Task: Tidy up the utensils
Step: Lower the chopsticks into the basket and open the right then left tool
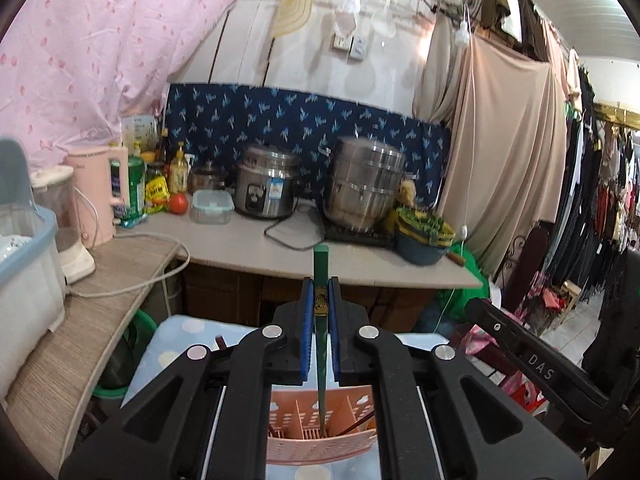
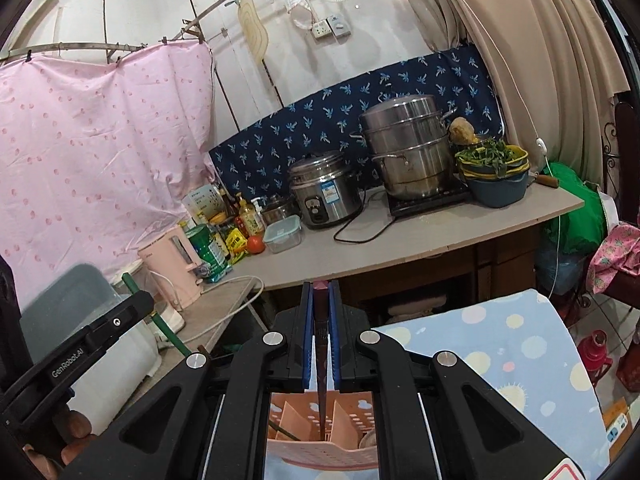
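My left gripper [image 1: 321,280] is shut on a green chopstick [image 1: 320,268] that stands upright between its blue pads. The stick's lower tip reaches down into a pink slotted utensil caddy [image 1: 320,446] under the gripper. My right gripper [image 2: 321,284] is shut on a dark brown chopstick [image 2: 321,320], whose tip likewise points into the pink caddy [image 2: 316,454]. The caddy has several compartments, and other sticks lean inside it. In the right wrist view the left gripper shows at the lower left, with the green chopstick [image 2: 166,330] slanting below it. The right gripper's arm [image 1: 540,364] crosses the left wrist view at right.
The caddy rests on a table with a light blue dotted cloth [image 2: 520,360]. Beyond it a grey counter [image 1: 248,244] carries a rice cooker [image 1: 266,188], a steel steamer pot [image 1: 366,186], a bowl of greens [image 1: 424,236], bottles, a pink kettle [image 1: 102,192] and a clear food box. Clothes hang at the right.
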The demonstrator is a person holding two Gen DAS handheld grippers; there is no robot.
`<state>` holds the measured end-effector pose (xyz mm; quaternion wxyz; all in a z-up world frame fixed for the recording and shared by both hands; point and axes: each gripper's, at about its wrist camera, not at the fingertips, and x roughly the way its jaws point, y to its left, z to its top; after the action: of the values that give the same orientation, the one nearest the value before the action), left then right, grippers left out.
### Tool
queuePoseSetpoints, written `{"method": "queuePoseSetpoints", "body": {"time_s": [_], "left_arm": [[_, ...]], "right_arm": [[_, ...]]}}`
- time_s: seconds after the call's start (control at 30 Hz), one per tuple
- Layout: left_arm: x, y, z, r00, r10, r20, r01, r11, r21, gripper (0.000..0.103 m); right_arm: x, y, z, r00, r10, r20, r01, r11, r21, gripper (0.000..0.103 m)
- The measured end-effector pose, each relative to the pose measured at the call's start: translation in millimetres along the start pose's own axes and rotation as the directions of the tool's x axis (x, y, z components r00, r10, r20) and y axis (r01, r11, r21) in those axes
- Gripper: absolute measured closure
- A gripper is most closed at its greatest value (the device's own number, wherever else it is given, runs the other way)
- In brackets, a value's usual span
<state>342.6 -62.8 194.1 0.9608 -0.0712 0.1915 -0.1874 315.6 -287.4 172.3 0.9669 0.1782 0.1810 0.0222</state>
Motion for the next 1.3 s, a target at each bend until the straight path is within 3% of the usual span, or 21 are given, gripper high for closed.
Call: {"method": "queuePoseSetpoints", "body": {"time_s": [0.3,0.4,0.57,0.73,0.87,1.07,1.3], "left_arm": [[22,2,-28,0.997,0.022,-0.072,-0.021,1.0,0.017,0.096],[20,1,-32,0.997,0.044,-0.069,-0.042,0.999,0.026,0.094],[11,4,-35,0.995,0.071,-0.065,-0.069,0.997,0.025,0.069],[-7,5,-36,0.995,0.085,-0.05,-0.084,0.996,0.03,0.057],[-29,5,-38,0.995,0.084,-0.045,-0.083,0.996,0.034,0.046],[-63,6,-58,0.991,0.096,-0.089,-0.092,0.994,0.056,0.045],[-103,8,-113,0.977,0.176,-0.119,-0.157,0.976,0.15,0.045]], "right_arm": [[17,-4,-24,0.997,-0.005,-0.071,0.003,1.0,-0.019,0.095],[11,-3,-27,0.998,-0.014,-0.067,0.012,0.999,-0.033,0.089],[-4,-5,-29,0.998,-0.016,-0.053,0.014,0.999,-0.035,0.075],[-25,-4,-33,0.999,-0.012,-0.043,0.01,0.999,-0.036,0.066],[-46,-2,-42,0.998,0.004,-0.055,-0.005,1.0,-0.029,0.064],[-83,0,-69,0.995,0.026,-0.096,-0.028,0.999,-0.027,0.06],[-126,-2,-128,0.984,-0.037,-0.173,0.028,0.998,-0.055,0.056]]}}
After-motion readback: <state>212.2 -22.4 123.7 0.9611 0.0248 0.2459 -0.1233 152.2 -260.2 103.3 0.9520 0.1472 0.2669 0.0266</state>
